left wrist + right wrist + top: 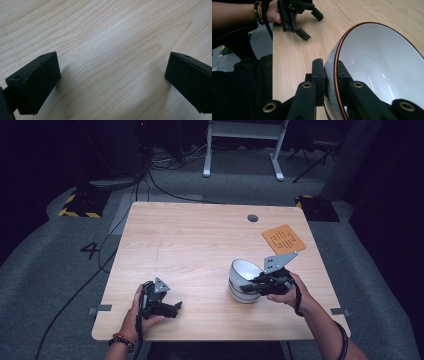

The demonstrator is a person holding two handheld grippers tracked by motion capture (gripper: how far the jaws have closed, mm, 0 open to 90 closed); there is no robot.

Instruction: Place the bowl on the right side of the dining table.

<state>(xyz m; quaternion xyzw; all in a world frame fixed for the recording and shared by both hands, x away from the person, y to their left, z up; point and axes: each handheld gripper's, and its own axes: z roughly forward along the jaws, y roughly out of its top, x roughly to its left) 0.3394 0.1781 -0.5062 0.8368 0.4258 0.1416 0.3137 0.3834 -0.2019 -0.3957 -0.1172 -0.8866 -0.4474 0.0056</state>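
two claws are at work over one wooden desk point(200, 250). the right claw point(248, 288) is clamped on the rim of a white bowl point(245, 270), one jaw outside the wall and one inside, as the right gripper view shows plainly; the bowl point(382, 65) has a thin brown edge line and a glossy white inside. from the high view that bowl sits tilted on top of a second bowl point(242, 295) of the same kind, so i count two bowls, stacked, on the near right part of the desk. whether the upper one touches the lower all round, i cannot tell.

the left claw point(176, 308) rests low over the near left part of the desk, well apart from the bowls, its jaws spread wide with bare wood between them; the left gripper view shows the same gap.

one orange square mat point(283, 239) with a dark printed pattern lies flat near the far right edge, apart from the bowls. one small round hole point(252, 218) is set into the desk near its far edge.
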